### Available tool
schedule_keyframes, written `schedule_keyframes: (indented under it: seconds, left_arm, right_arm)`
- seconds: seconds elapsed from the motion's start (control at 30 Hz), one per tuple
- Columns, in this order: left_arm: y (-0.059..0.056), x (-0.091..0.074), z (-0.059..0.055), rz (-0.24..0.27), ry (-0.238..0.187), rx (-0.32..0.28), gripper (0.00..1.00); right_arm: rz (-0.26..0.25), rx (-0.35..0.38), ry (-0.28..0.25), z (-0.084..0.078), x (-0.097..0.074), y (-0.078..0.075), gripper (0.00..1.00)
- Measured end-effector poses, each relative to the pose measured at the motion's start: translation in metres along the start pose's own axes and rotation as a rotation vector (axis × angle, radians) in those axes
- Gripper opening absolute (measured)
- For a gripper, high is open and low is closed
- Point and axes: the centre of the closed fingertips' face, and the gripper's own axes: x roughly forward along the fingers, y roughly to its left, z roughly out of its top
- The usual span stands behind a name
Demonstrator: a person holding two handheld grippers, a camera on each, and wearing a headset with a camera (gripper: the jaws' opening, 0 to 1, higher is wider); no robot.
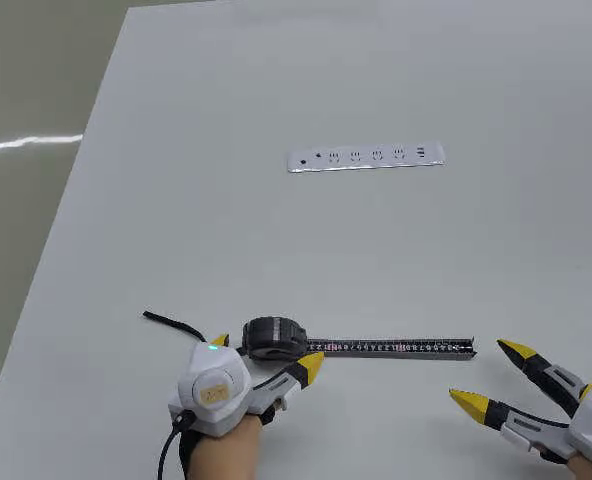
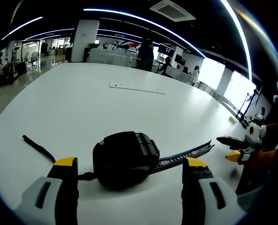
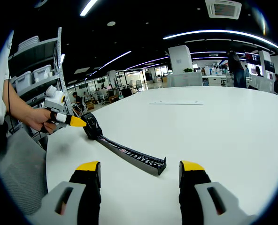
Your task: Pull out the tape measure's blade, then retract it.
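Head view: the case (image 1: 274, 338) lies on the table (image 1: 276, 230), its blade (image 1: 396, 348) run out rightward; the left gripper (image 1: 266, 354) straddles the case; the right gripper (image 1: 492, 376) hangs spread just past the hook (image 1: 471, 347). Left gripper view: jaws wide with gaps either side of the case, nothing grasped; I'd clamp it firmly first. Right gripper view: jaws apart, the hook ahead between them; pinch it and feed the blade back slowly, lest it whip.
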Motion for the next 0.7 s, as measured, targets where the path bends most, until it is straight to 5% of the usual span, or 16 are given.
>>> schedule_keyframes:
  seconds: [0.7]
  left_arm:
    - [0.002,0.018,-0.003,0.080,0.033,-0.091,0.90]
  right_arm:
    - [0.015,0.000,0.012,0.001,0.009,-0.007,0.67]
